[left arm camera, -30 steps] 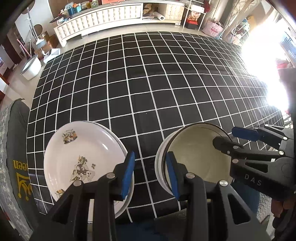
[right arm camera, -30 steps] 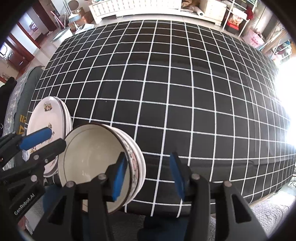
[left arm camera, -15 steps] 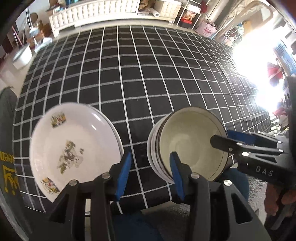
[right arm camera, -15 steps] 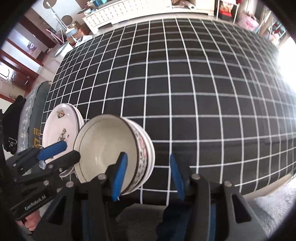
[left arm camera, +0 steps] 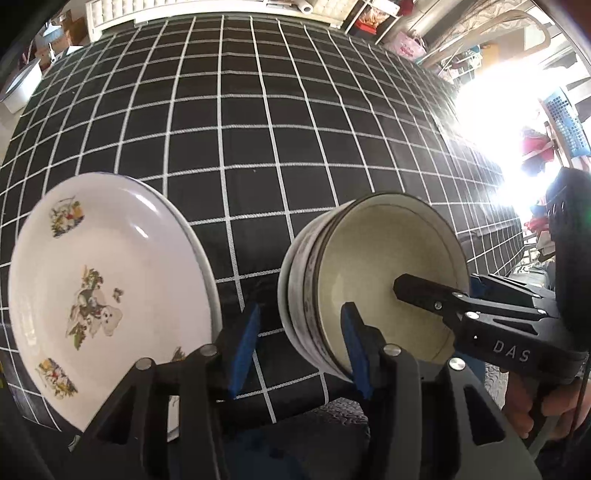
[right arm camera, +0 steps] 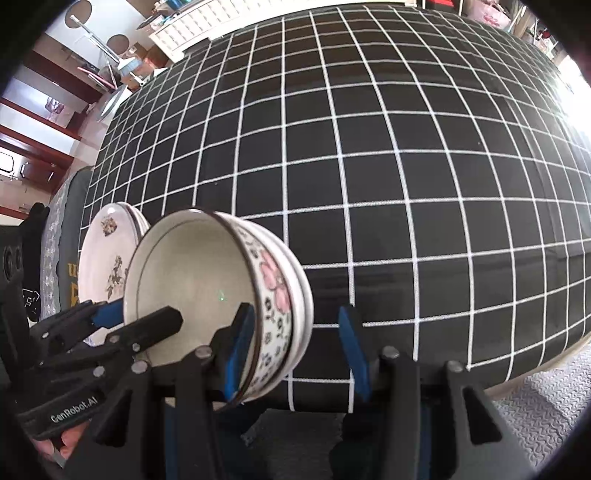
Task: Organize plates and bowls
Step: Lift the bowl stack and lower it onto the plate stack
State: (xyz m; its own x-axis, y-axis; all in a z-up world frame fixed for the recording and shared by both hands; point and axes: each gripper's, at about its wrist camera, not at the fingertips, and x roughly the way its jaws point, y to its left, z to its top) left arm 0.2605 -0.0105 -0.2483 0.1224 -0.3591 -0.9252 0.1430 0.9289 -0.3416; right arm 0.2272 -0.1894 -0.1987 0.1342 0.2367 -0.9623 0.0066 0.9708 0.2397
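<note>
A stack of cream bowls [left arm camera: 373, 273] with pink flower sides [right arm camera: 207, 288] stands near the table's front edge. A stack of white plates [left arm camera: 99, 295] with small pictures sits just to its left and also shows in the right wrist view [right arm camera: 107, 254]. My left gripper [left arm camera: 299, 347] is open, its jaws astride the left rim of the bowl stack. My right gripper [right arm camera: 291, 354] is open, its jaws astride the right rim of the bowl stack. Neither is closed on anything.
The table wears a black cloth with a white grid [left arm camera: 258, 129] that stretches far back. A white cabinet [left arm camera: 207, 7] stands beyond it. A dark seat cover [right arm camera: 62, 221] lies left of the table. Grey floor mat [right arm camera: 546, 406] shows below the front edge.
Both grippers have moved lower and closer to the bowl stack, so bowls and plates look larger and more side-on. Both grippers stay open.
</note>
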